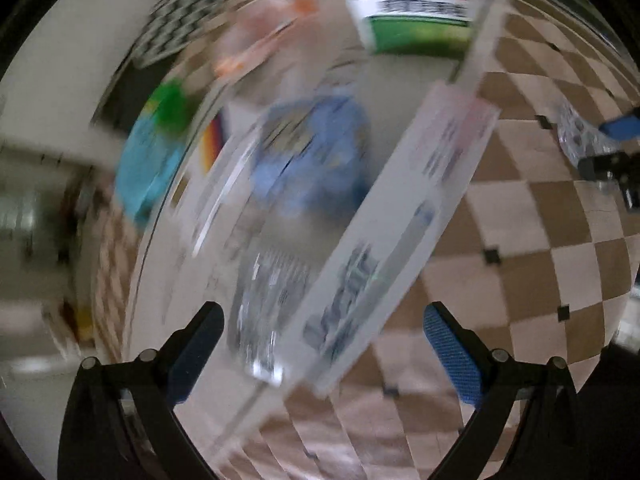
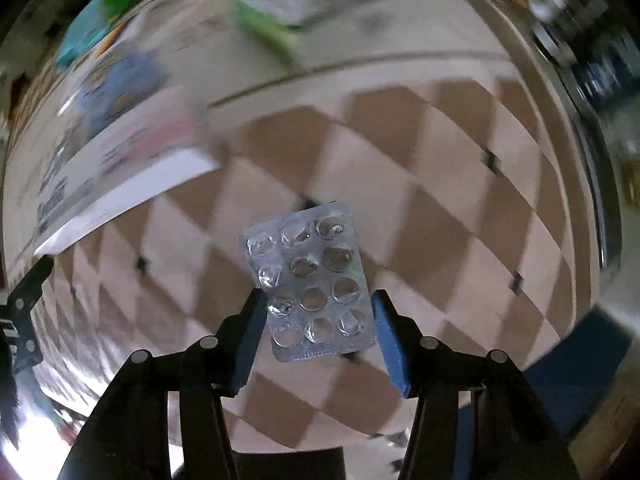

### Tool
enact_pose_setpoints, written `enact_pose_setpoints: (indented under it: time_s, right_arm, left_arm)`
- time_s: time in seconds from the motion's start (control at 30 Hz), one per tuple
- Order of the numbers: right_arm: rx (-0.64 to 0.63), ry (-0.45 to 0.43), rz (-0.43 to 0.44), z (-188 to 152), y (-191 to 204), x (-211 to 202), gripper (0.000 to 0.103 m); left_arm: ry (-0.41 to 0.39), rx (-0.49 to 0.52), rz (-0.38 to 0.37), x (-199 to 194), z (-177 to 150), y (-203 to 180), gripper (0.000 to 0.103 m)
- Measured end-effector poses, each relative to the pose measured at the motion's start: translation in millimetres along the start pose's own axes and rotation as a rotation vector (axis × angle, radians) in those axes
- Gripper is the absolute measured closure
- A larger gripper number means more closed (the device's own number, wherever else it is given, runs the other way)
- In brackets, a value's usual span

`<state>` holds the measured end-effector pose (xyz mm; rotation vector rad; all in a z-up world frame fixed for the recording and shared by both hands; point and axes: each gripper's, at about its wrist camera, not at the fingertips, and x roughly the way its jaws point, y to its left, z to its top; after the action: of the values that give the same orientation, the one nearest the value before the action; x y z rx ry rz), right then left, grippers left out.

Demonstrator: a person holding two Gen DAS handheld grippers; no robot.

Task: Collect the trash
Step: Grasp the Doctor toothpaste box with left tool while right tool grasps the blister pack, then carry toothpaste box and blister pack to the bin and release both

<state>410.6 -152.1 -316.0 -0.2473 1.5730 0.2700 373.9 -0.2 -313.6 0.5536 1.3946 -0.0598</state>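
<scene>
Checkered floor (image 2: 440, 168) fills the right wrist view; pale shelf or tabletop with blurred packages lies at the far left.

Long white carton (image 2: 120, 184) sits at the far left in the right wrist view. In the left wrist view the same carton (image 1: 400, 220) runs diagonally, near-left to far-right, just ahead of your left gripper (image 1: 324, 344), and something clear and ribbed, too smeared to name, lies beside it.

Blister pack (image 2: 312, 284), silver, pockets apparently emptied, lies directly between the pads of your right gripper (image 2: 318, 328). Its long axis runs near to far, along the fingers, tilted slightly left at the far end. Your right hand is plainly the nearer one; in the left wrist view the pack is only a small glint at the far right edge.

Right jaws: partly closed, bracketing the pack's two long edges. Both pads look to be at or touching the foil edges; whether they press I cannot tell, though I judge a grip likely.

Left jaws: wide apart, nothing between the pads.
</scene>
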Motion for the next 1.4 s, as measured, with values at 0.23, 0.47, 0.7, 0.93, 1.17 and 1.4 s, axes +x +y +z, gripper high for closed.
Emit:
enact_pose_setpoints:
  time_s: [0.23, 0.47, 0.7, 0.93, 1.17, 1.4]
  right_arm:
    - [0.102, 0.02, 0.036, 8, -28, -1, 0.047]
    - [0.166, 0.051, 0.086, 29, -58, 4, 0.043]
    - [0.125, 0.016, 0.034, 36, -51, 1, 0.038]
    - [0.074, 0.002, -0.036, 31, -20, 2, 0.049]
    - [-0.064, 0.057, -0.007, 17, 24, 3, 0.048]
    - [-0.072, 0.046, -0.054, 14, 52, 8, 0.04]
  left_arm:
    - [0.067, 0.194, -0.084, 29, 23, -20, 0.042]
    - [0.188, -0.081, -0.201, 29, -7, -14, 0.051]
    - [0.333, -0.744, -0.339, 35, -94, 16, 0.051]
    - [0.307, -0.929, -0.349, 40, -120, 28, 0.05]
    - [0.282, -0.838, -0.286, 42, -107, 21, 0.047]
    - [0.251, -0.837, -0.311, 39, -110, 17, 0.051]
